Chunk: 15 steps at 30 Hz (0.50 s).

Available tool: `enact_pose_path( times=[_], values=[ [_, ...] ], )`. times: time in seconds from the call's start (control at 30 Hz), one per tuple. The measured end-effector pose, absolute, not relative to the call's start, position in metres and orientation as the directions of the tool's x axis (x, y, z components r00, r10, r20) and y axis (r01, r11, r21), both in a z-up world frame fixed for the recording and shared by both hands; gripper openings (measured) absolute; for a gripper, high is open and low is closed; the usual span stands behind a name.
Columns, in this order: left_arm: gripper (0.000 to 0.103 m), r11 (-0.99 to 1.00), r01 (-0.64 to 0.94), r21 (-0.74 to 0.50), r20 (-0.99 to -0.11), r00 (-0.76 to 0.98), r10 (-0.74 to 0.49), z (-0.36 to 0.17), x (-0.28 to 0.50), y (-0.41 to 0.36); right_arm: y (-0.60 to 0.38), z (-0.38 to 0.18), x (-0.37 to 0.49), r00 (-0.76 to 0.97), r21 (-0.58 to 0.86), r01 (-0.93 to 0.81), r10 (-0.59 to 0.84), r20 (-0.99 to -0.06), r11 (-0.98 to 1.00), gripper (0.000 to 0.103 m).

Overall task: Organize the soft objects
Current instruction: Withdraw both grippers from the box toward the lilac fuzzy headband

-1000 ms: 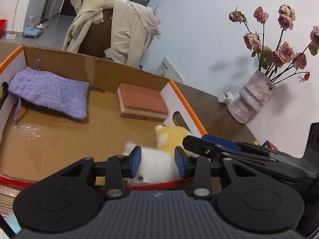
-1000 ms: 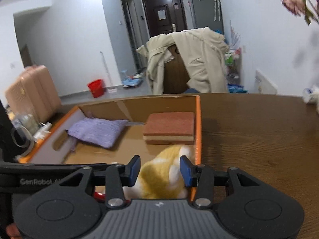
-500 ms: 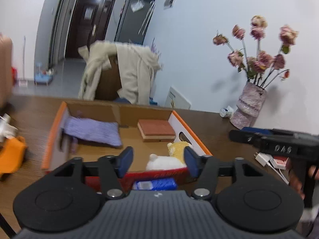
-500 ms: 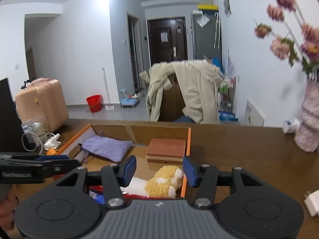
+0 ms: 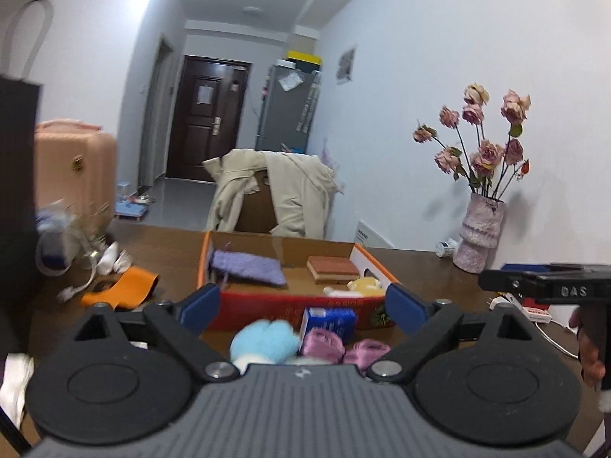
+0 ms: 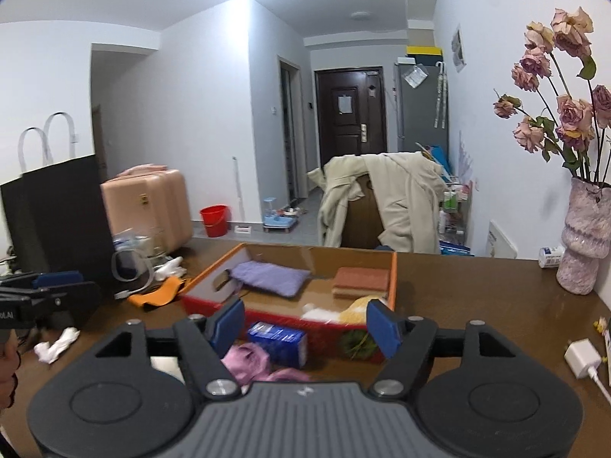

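An open cardboard box (image 5: 290,305) (image 6: 393,278) on the brown table holds a purple knitted pouch (image 5: 248,271) (image 6: 271,281), a red-brown sponge (image 5: 333,267) (image 6: 362,283) and a yellow-and-white plush toy (image 5: 357,287) (image 6: 343,311). In front of the box lie a fluffy light-blue toy (image 5: 263,340), pink soft pieces (image 5: 324,345) (image 6: 246,360) and a blue carton (image 5: 328,322) (image 6: 278,341). My left gripper (image 5: 303,305) is open and empty, above the front items. My right gripper (image 6: 305,324) is open and empty, held back from the box.
A vase of dried roses (image 5: 479,236) (image 6: 586,244) stands at the right by the wall. An orange cloth (image 5: 122,286) (image 6: 156,294), cables and a black bag (image 6: 57,221) are at the left. A white charger (image 6: 582,357) lies at the right. A chair with a coat (image 6: 382,202) stands behind the table.
Both grippers have let go of the plush toy, opened wide and pulled up and back from the box. The plush now lies in the box's front right corner.
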State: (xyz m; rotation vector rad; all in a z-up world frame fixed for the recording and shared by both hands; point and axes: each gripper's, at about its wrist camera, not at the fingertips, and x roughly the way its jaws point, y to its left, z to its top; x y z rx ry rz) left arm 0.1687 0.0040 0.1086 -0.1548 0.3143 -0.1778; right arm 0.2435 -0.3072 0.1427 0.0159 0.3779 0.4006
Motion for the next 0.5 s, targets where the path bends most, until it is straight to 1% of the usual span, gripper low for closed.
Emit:
enact_pose_path(
  times=[0.13, 0.27, 0.37, 0.5],
  values=[
    [0.096, 0.974, 0.110, -0.200, -0.301, 0.939, -0.168, 0.097, 0.135, 0.009, -0.306, 0.131, 0.204, 0.852, 0.092, -0.376, 0.383, -0.358, 0.922, 0.074],
    [0.097, 0.970, 0.119, -0.210, -0.322, 0.929, -0.184, 0.086, 0.111, 0.007, -0.307, 0.115, 0.174, 0.846, 0.124, -0.367, 0.386, -0.368, 0.922, 0.076],
    [0.097, 0.969, 0.139, -0.204, -0.340, 0.918, -0.203, 0.078, 0.105, 0.004, -0.309, 0.107, 0.160, 0.839, 0.156, -0.357, 0.389, -0.380, 0.921, 0.076],
    [0.097, 0.967, 0.149, -0.206, -0.360, 0.907, -0.217, 0.072, 0.107, -0.003, -0.311, 0.099, 0.151, 0.836, 0.164, -0.346, 0.382, -0.393, 0.924, 0.076]
  ],
)
